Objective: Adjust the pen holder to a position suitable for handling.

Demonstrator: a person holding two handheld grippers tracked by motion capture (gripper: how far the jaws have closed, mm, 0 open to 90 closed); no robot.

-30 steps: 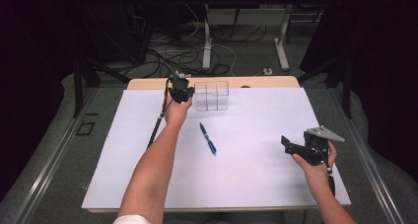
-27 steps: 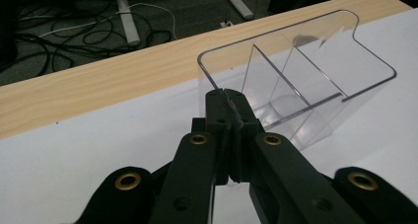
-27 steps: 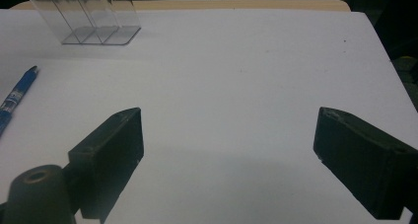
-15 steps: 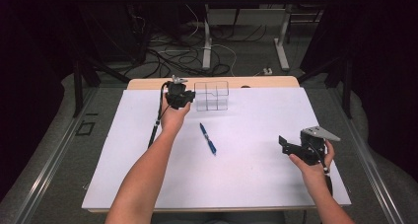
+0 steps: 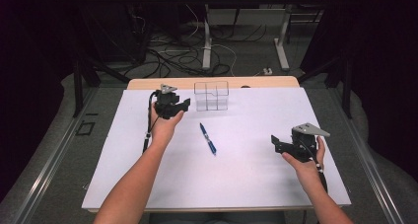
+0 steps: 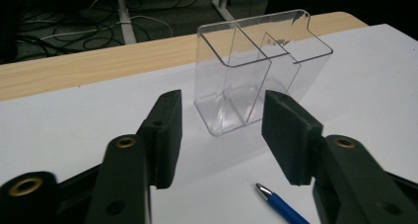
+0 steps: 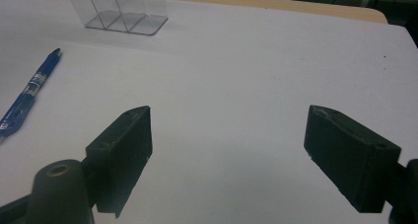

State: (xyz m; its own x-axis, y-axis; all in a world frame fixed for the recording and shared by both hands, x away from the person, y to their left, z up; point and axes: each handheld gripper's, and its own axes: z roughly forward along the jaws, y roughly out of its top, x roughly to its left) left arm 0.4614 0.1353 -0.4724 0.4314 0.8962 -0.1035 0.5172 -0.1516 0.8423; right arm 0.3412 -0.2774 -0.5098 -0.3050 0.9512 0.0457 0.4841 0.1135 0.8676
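The table (image 5: 246, 184) is covered by a white sheet, with a wooden edge bare at 12 o'clock; beyond it lie a grey floor, desk legs and loose cables in a dark room.

The clear holder (image 5: 211, 95) stands upright on the sheet near that far edge, split into compartments; how many is hard to tell through the clear walls. The left gripper (image 5: 185, 104) hovers just beside it at its 9 o'clock, apart from it. Its jaws have just been opening and stand apart with nothing between them; in the left gripper view the holder (image 6: 256, 86) shows beyond the gap.

The right gripper (image 5: 274, 142) is at 4 o'clock, well apart from the holder, jaws wide with only bare sheet between them.

The blue pen (image 5: 208, 139) lies mid-table between the hands, untouched, and is cut off in both gripper views.
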